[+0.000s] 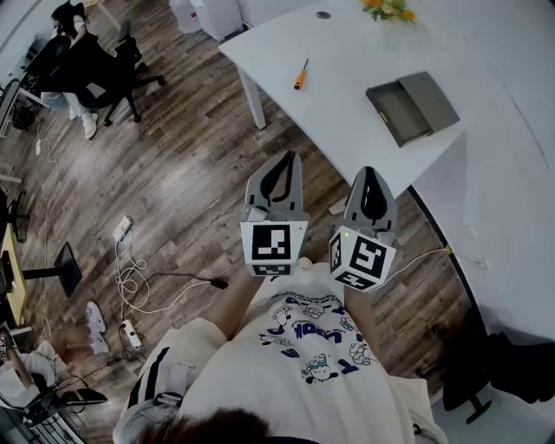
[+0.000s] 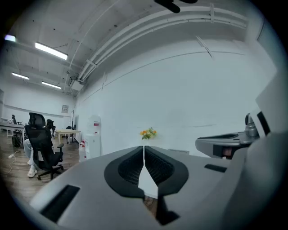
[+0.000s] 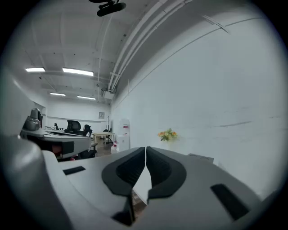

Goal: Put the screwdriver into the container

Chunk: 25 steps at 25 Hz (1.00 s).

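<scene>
The screwdriver [image 1: 300, 75], with an orange handle and a thin dark shaft, lies on the white table [image 1: 347, 48] near its left end. The container [image 1: 412, 107], an open grey box with its lid beside it, sits to the right of it on the same table. Both grippers are held level in front of the person's chest, short of the table's near edge. The left gripper [image 1: 279, 165] [image 2: 144, 148] has its jaws pressed together with nothing in them. The right gripper [image 1: 369, 178] [image 3: 146, 149] is likewise shut and empty. Neither gripper view shows the screwdriver.
Orange and yellow flowers [image 1: 388, 9] [image 2: 147, 133] [image 3: 167, 134] stand at the table's far side. A person sits on a black office chair [image 1: 95, 69] at far left. Cables and a power strip [image 1: 130, 277] lie on the wooden floor. A white table leg [image 1: 253, 100] stands ahead.
</scene>
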Tool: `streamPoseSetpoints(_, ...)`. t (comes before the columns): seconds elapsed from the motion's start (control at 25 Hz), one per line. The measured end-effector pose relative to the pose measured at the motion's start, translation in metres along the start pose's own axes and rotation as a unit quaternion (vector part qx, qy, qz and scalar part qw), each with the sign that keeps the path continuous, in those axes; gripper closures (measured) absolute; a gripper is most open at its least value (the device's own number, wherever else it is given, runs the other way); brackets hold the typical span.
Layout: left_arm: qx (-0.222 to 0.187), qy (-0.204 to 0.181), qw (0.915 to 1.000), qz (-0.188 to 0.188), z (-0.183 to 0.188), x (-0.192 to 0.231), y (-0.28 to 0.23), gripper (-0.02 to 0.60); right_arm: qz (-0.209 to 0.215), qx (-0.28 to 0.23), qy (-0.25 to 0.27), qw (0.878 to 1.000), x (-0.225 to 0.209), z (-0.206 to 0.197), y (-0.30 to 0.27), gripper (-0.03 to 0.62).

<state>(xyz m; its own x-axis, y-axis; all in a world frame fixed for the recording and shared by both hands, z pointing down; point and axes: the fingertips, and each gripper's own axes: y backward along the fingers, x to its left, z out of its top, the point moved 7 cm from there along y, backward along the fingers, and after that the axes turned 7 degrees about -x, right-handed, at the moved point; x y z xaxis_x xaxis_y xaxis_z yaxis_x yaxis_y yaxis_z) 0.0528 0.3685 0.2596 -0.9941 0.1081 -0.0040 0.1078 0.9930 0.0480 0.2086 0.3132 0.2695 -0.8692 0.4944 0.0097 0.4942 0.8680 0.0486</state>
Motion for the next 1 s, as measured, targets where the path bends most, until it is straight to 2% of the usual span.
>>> streamPoseSetpoints(0.48, 0.005, 0.001, 1.0, 0.001, -0.003, 0.0, -0.009, 0.56, 0.003, 0.005, -0.001, 1.0, -0.004, -0.005, -0.009, 0.563)
streamPoseSetpoints(1.0, 0.012, 0.014, 0.9998, 0.003, -0.009, 0.037, -0.052, 0.561, 0.007, 0.023, -0.01, 1.0, 0.013, -0.014, -0.065, 0.563)
